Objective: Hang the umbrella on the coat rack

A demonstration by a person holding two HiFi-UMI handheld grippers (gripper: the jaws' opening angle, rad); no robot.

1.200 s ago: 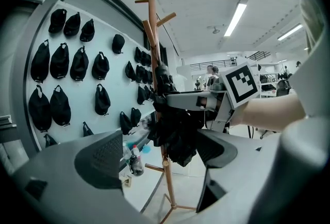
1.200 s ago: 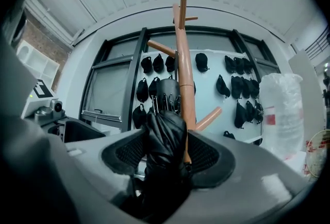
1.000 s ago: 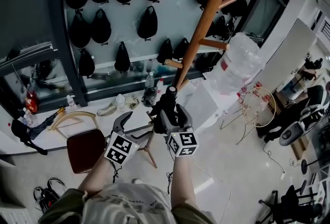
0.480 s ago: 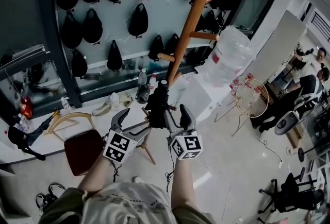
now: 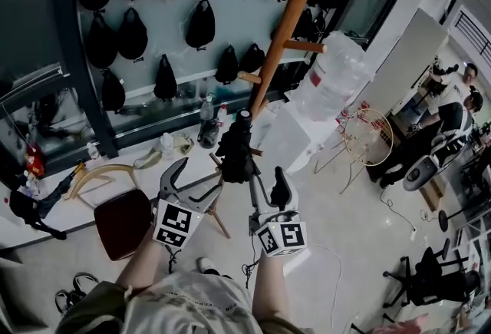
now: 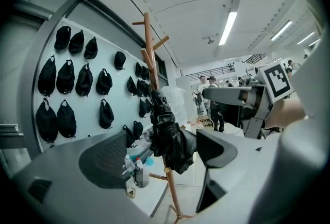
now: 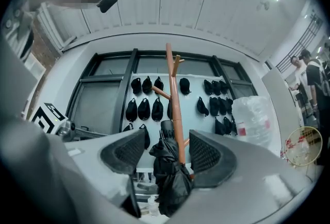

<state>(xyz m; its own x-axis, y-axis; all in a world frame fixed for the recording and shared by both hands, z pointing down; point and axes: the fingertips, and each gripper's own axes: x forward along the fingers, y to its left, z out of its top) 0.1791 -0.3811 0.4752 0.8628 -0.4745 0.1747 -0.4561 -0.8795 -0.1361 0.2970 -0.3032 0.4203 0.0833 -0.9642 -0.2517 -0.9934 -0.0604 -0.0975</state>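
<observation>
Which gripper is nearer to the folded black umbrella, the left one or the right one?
Right. The right gripper holds the umbrella between its jaws, below the bundled canopy. The left gripper stands open beside the umbrella, on its left in the head view, and does not grip it.

I'm holding the black, folded umbrella upright in my right gripper, its top pointing up near the tall orange-brown wooden coat rack.
</observation>
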